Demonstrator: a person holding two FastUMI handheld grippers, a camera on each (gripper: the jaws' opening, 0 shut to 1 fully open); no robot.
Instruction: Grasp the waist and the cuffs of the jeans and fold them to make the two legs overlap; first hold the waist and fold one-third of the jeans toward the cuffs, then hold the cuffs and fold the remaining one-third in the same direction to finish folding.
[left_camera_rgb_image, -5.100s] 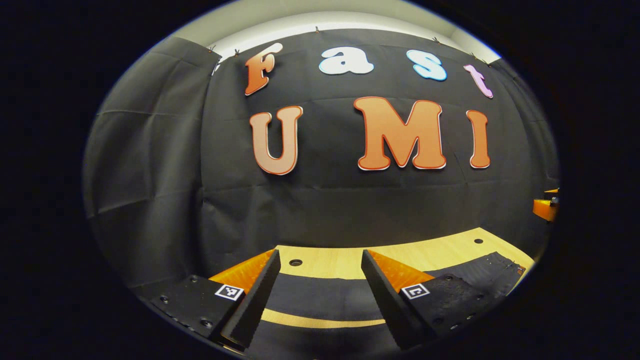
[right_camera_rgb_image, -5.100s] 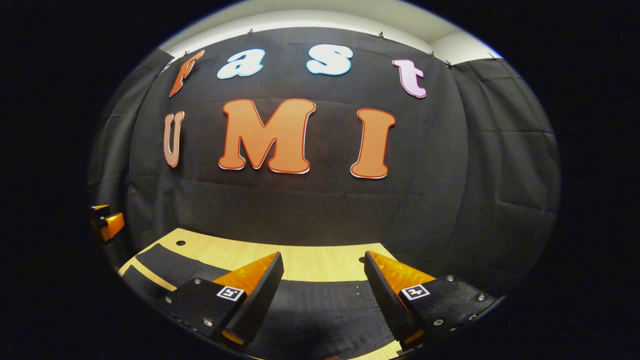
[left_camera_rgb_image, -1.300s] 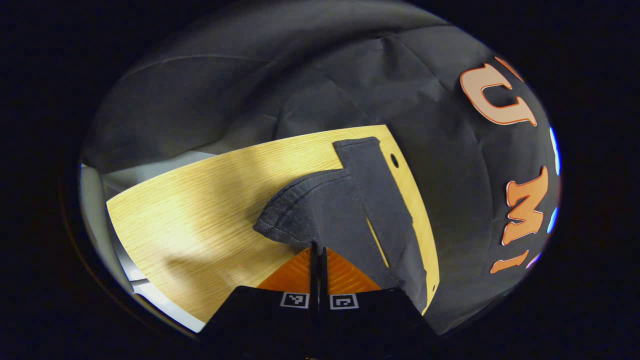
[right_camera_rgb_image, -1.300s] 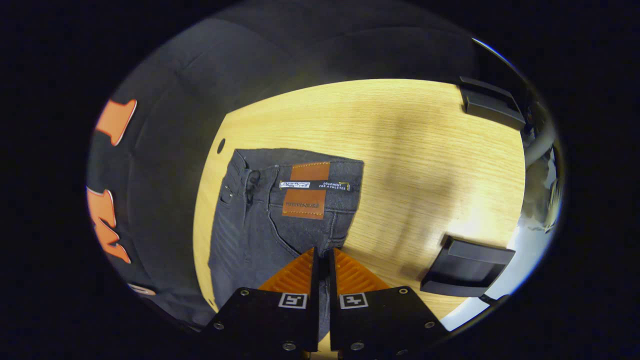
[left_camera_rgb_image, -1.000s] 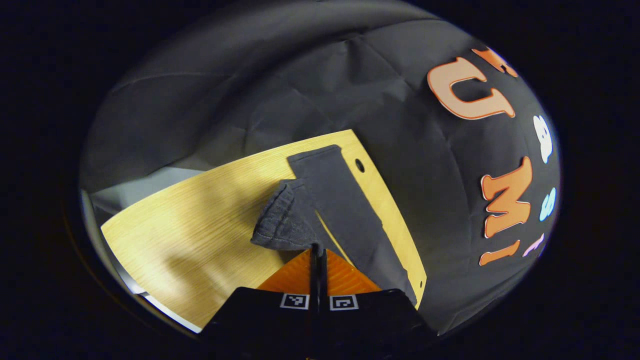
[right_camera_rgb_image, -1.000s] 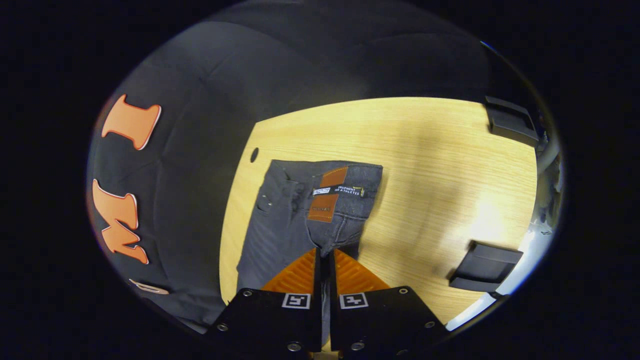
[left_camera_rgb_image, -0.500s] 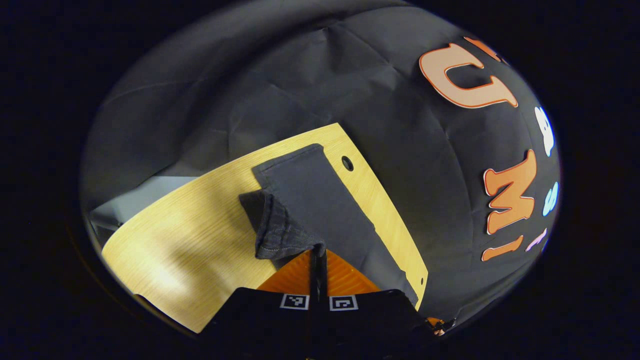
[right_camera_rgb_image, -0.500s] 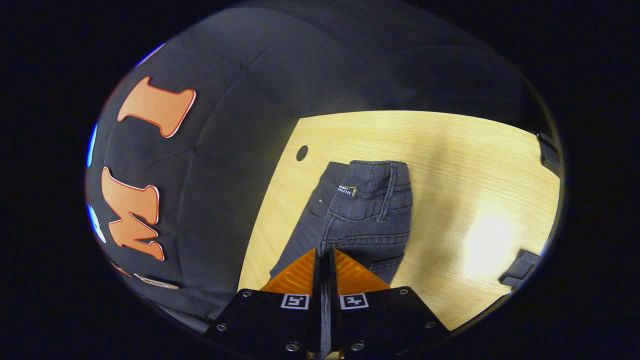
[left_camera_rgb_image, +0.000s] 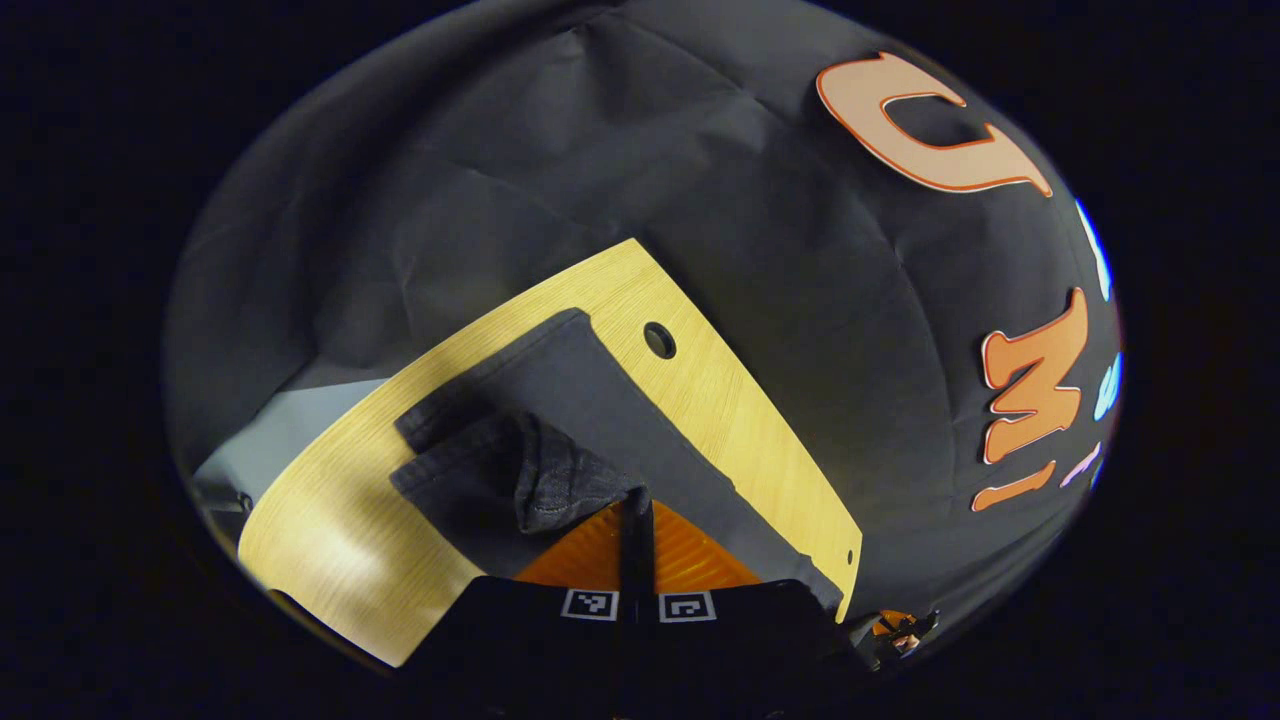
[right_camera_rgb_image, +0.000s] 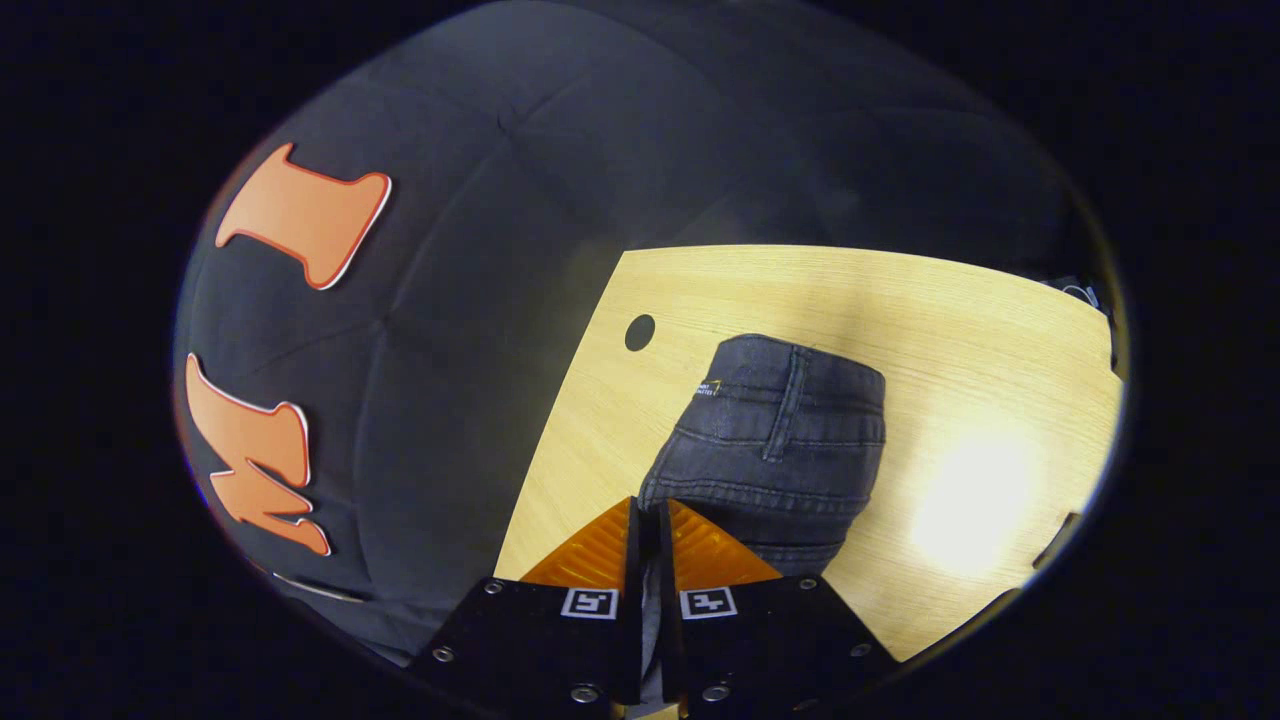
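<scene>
1. On the pale wooden bench, the dark grey jeans lie along the edge nearest the black cloth wall, and it's the leg end we see in the left gripper view.
2. Left tool: fingers pressed together with barely a slit between them, and a bunched cuff is pinched right at the tips.
3. That cuff is lifted and crumpled, with its stitched hem showing, sitting over the flat leg that stretches away toward a round hole in the bench.
4. Beside the bunched cuff, a second flat layer of denim spreads out to the left on the wood.
5. Over to the right gripper view: the right tool is clamped tight too, with denim squeezed between its fingers.
6. Ahead of it the waist of the jeans rises in a rounded fold, belt loop and seam lines plain on top, and a small tag at its far edge is too small to make out.
7. The bench is brightly lit to the right of the waist, with another round hole just left of the denim.
8. Low at the right of the left gripper view, a small orange part peeks in past the bench's corner; I cannot tell what it is.
</scene>
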